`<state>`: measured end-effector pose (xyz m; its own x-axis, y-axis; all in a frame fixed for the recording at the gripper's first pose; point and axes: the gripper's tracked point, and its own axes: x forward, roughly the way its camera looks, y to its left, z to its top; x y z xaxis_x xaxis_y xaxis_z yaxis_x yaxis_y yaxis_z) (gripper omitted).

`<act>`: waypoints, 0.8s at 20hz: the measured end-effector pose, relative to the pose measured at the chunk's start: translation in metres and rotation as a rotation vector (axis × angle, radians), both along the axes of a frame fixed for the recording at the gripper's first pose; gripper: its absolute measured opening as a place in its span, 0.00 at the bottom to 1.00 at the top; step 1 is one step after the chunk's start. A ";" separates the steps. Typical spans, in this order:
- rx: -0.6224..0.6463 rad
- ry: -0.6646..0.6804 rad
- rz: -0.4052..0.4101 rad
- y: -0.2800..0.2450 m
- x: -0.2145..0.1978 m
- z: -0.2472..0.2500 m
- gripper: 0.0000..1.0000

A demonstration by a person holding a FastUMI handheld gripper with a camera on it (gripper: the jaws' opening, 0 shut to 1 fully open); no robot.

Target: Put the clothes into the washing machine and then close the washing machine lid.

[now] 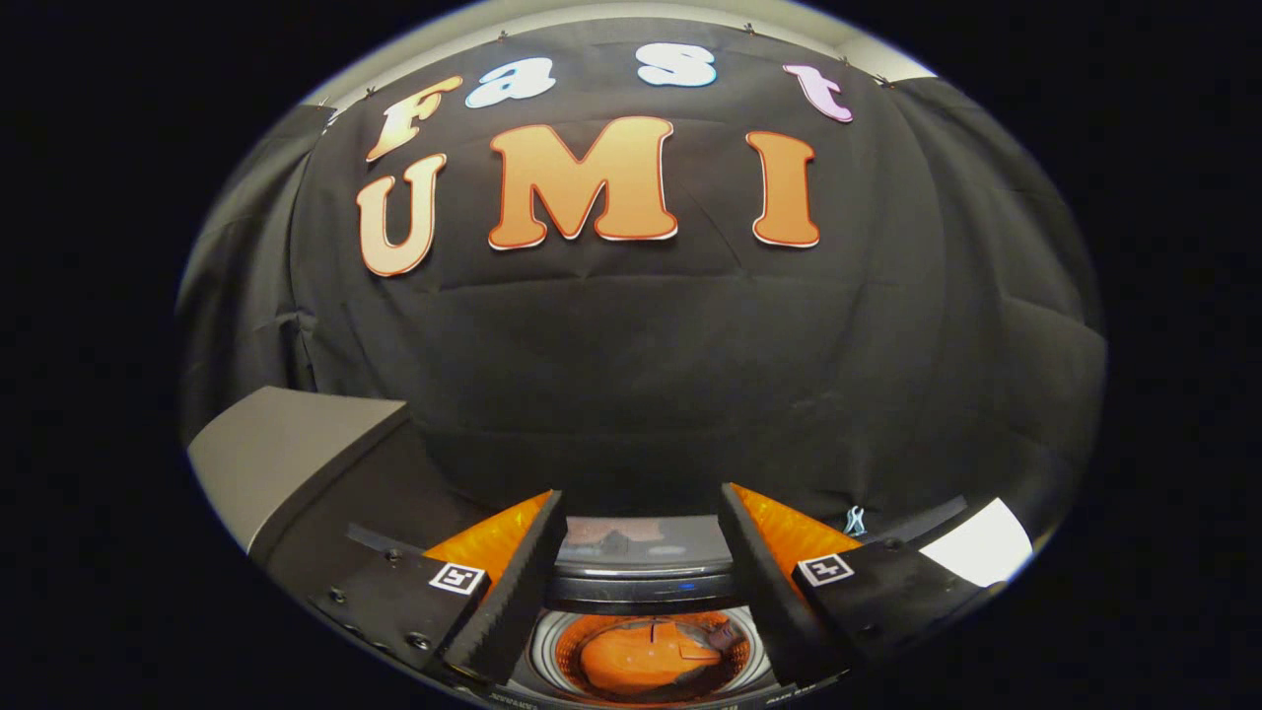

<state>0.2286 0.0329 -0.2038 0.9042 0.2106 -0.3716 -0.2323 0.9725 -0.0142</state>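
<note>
Though claw (641,523) agape, orange clothes (646,656) in washing machine (641,582).

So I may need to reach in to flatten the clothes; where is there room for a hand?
The gripper is open and holds nothing, so the gap between its fingers is free above the drum. Inside, the orange garment fills the middle. The raised lid blocks the far side.

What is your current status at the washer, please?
Tongs open, holding nothing. Orange clothes in washing machine drum, between the fingers. Lid up beyond them.
</note>
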 end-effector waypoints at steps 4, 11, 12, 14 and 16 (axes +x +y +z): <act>-0.020 0.066 0.000 -0.010 -0.047 -0.041 0.99; 0.035 0.083 -0.051 -0.024 -0.065 -0.051 0.99; 0.041 0.062 -0.050 -0.024 -0.064 -0.042 0.99; 0.064 0.008 -0.041 -0.024 -0.062 -0.013 0.99; 0.091 -0.060 -0.009 -0.017 -0.063 0.024 0.99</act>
